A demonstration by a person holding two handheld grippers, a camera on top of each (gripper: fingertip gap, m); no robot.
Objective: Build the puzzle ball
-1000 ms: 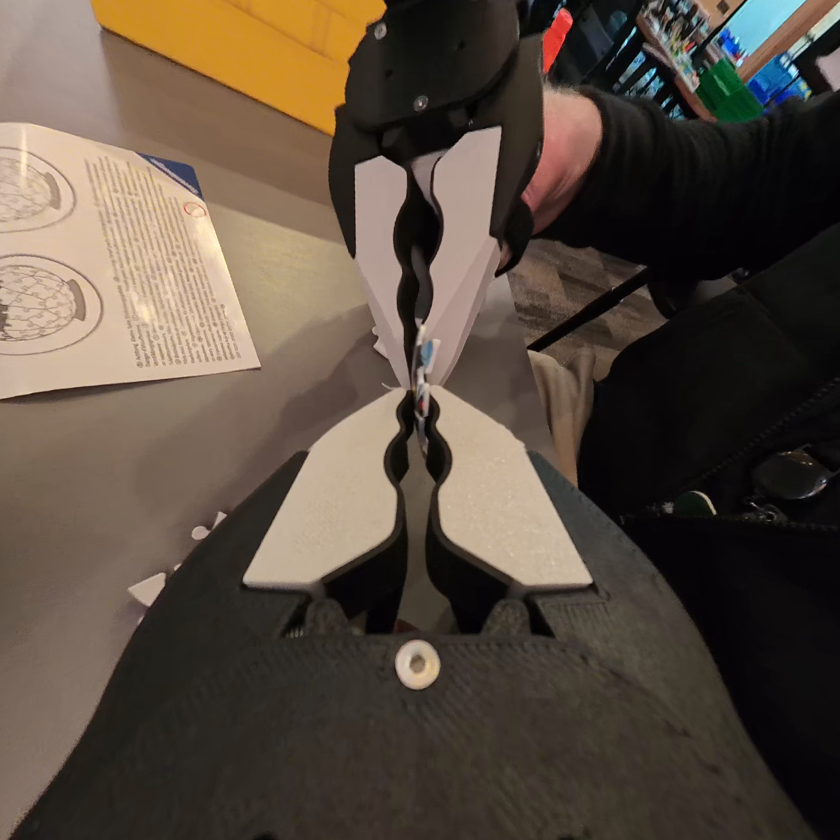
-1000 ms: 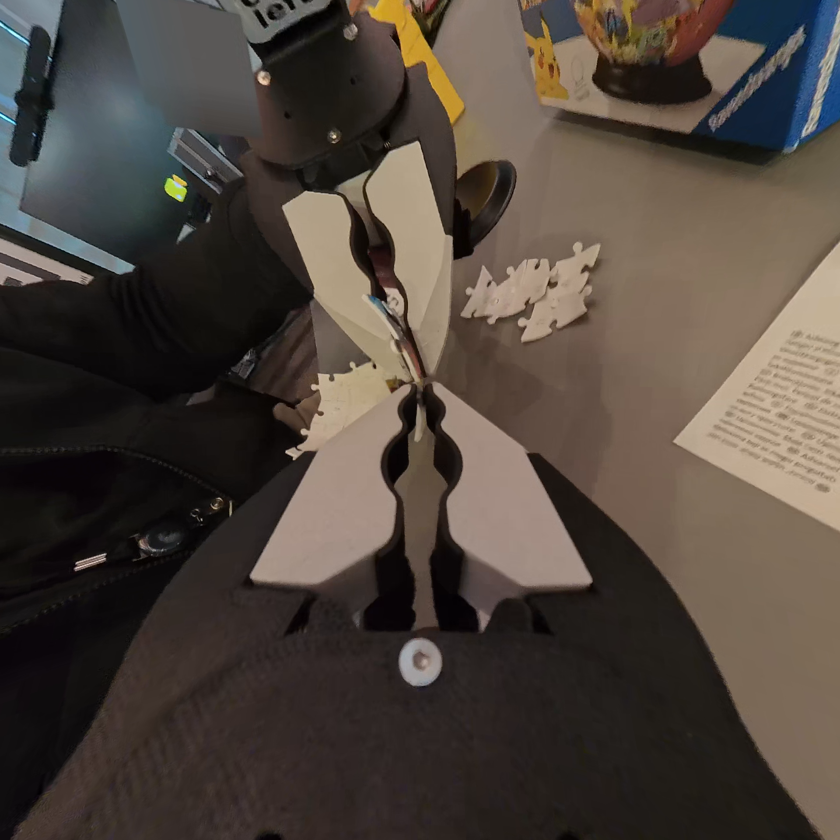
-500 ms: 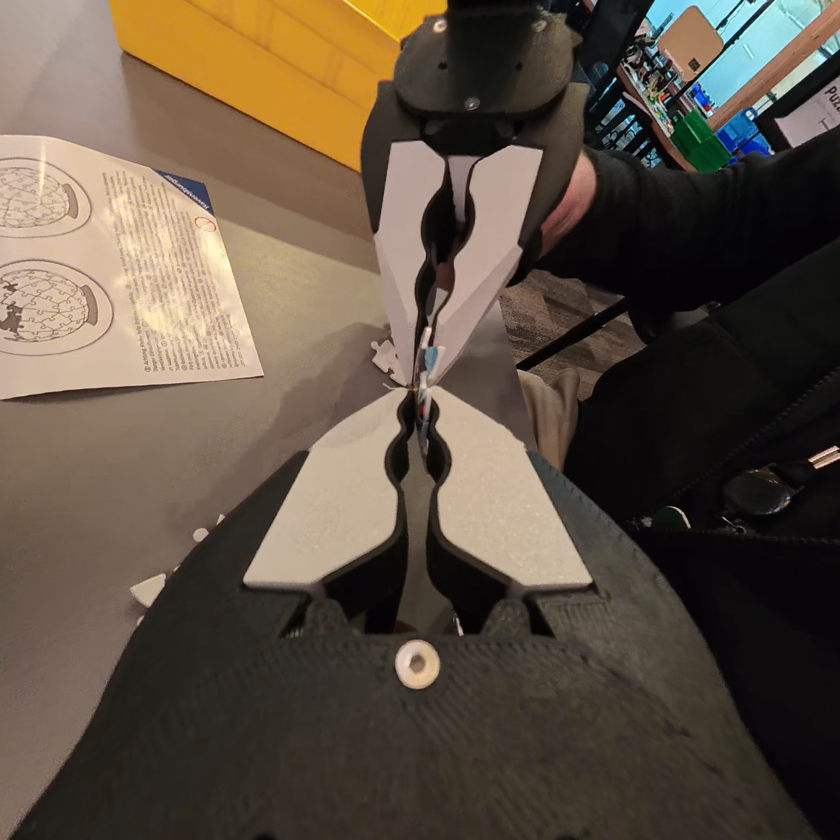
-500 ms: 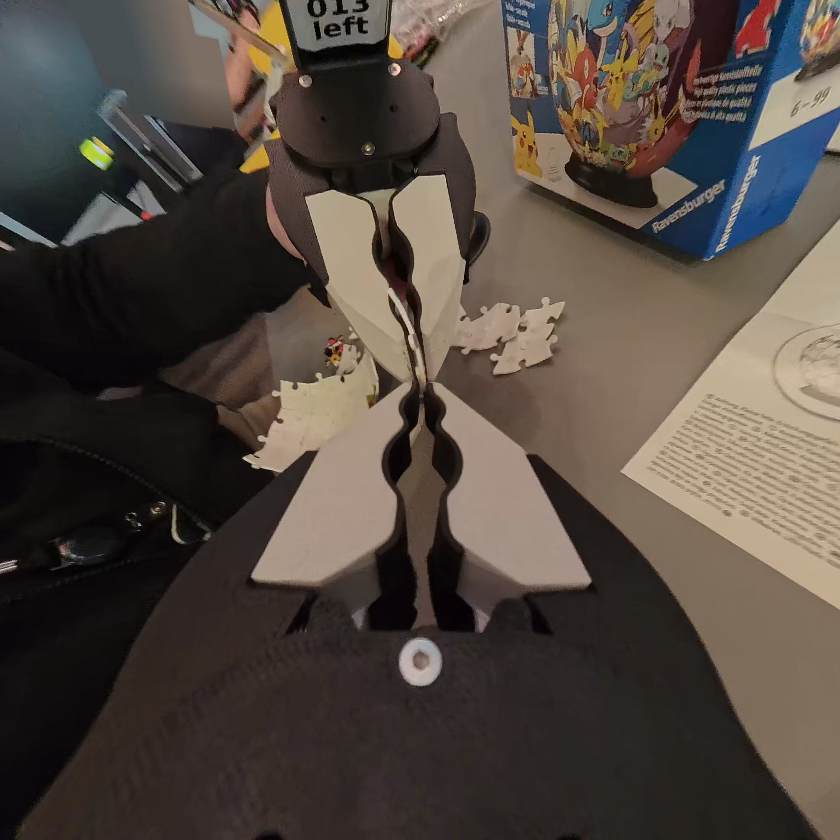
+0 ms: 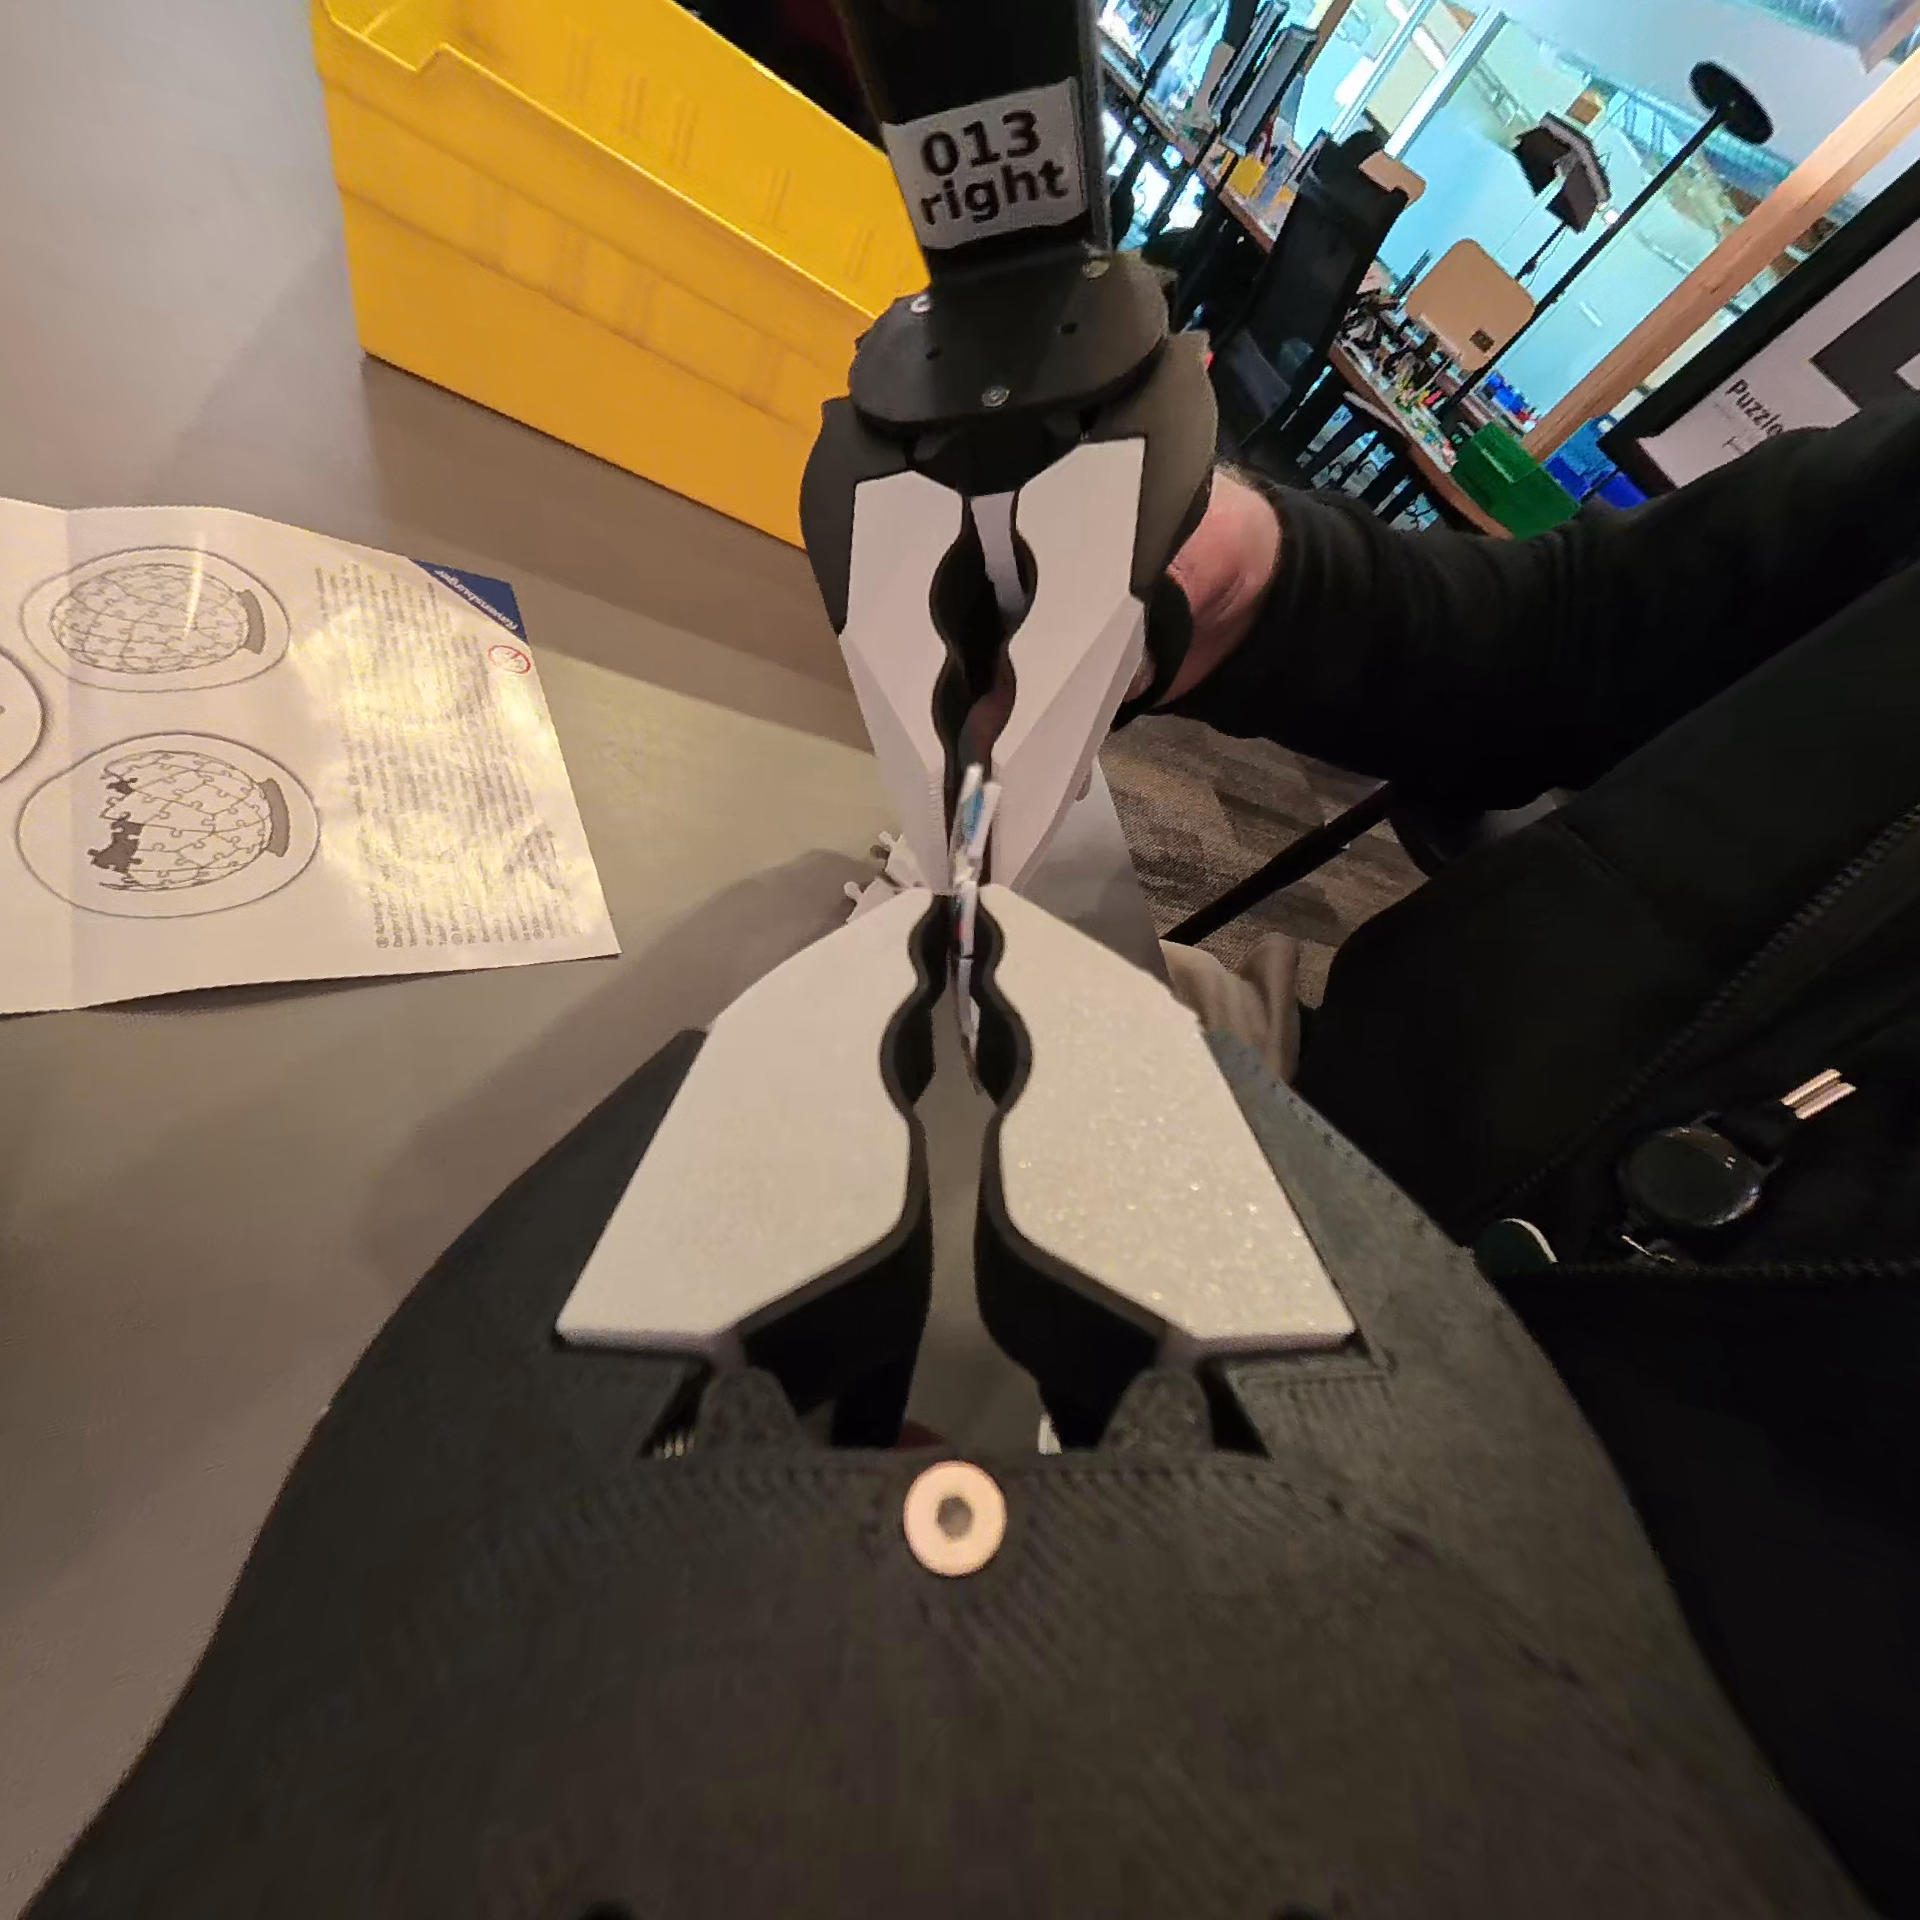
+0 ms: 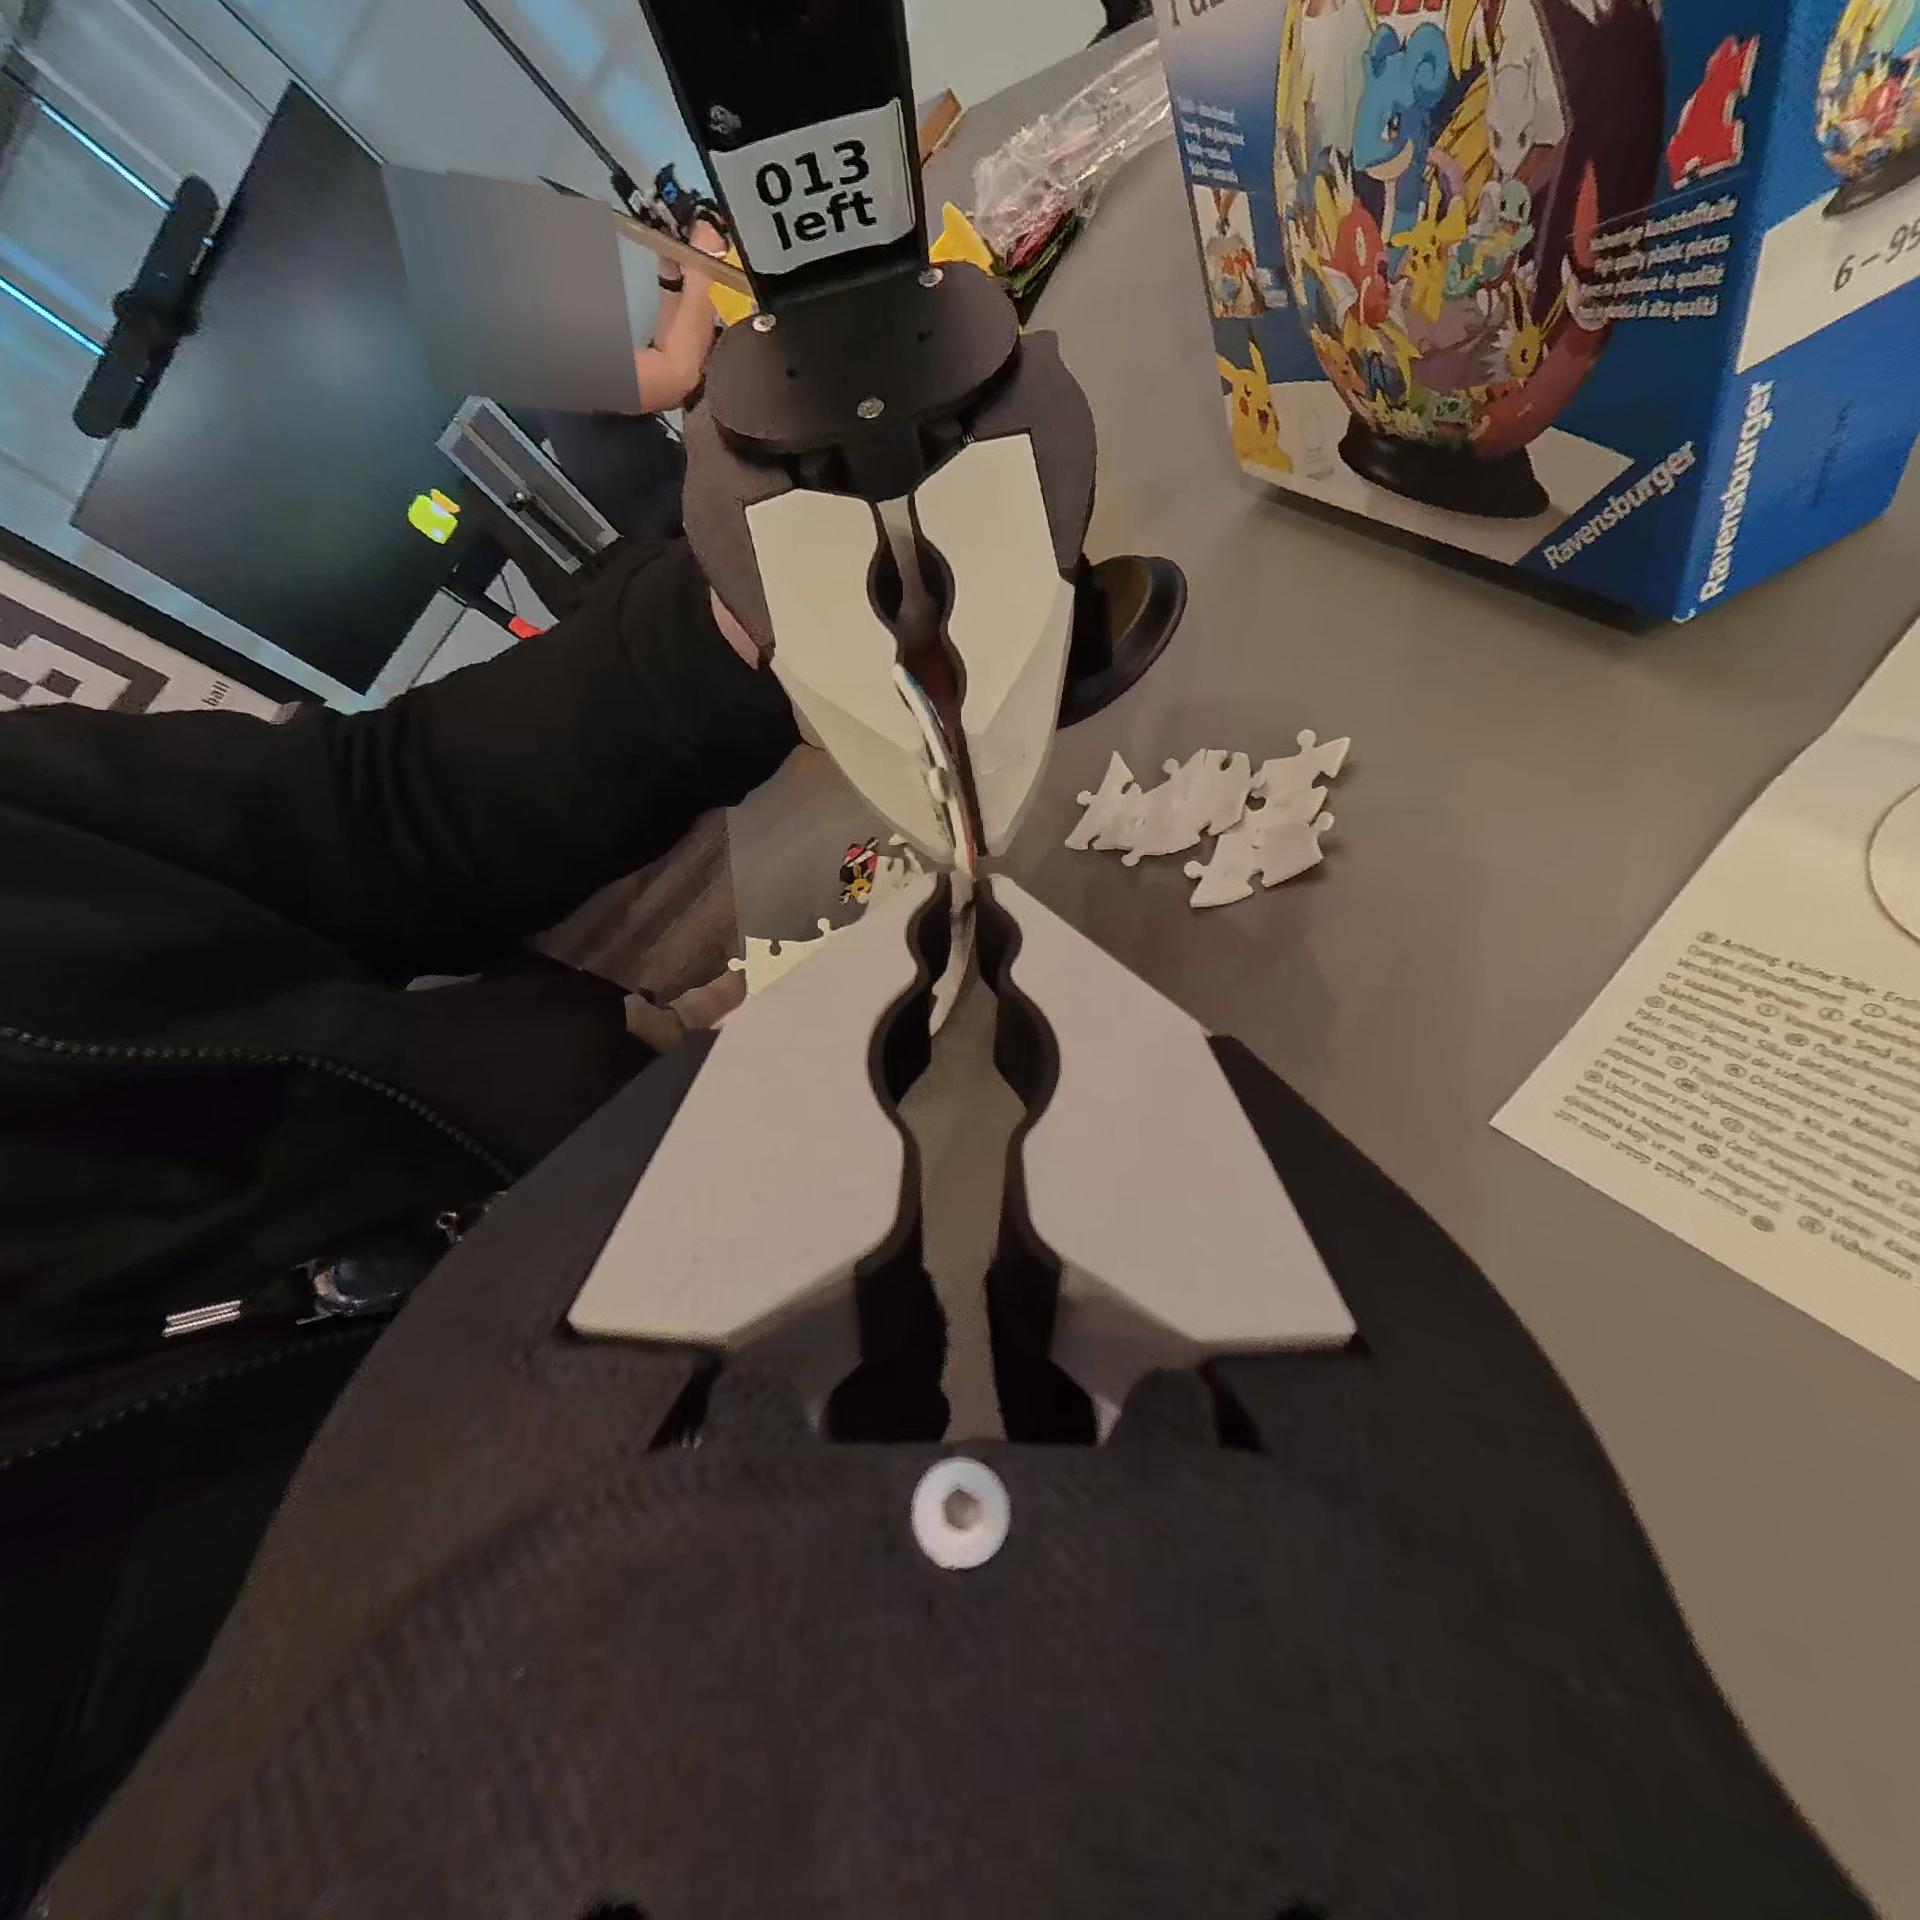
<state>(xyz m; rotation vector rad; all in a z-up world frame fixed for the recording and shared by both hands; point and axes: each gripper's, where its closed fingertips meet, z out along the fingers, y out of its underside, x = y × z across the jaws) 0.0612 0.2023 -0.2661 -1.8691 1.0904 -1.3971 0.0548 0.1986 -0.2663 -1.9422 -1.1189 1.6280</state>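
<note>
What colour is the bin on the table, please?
Yellow; the bin shows best in the left wrist view.

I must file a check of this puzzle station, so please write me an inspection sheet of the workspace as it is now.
Surface: grey matte table, no spills seen.
Job's things: curved printed puzzle pieces pinched edge-on between both grippers; loose white-backed puzzle pieces lying on the table; blue cardboard puzzle box; black round stand.
Clutter: white folded instruction sheet; yellow plastic bin; clear plastic bags.
Grippers: left gripper and right gripper meet tip to tip, each shut on a piece.
Cables: nothing seen.
Surroundings: dark monitor; another person behind; desks and chairs beyond.
</note>
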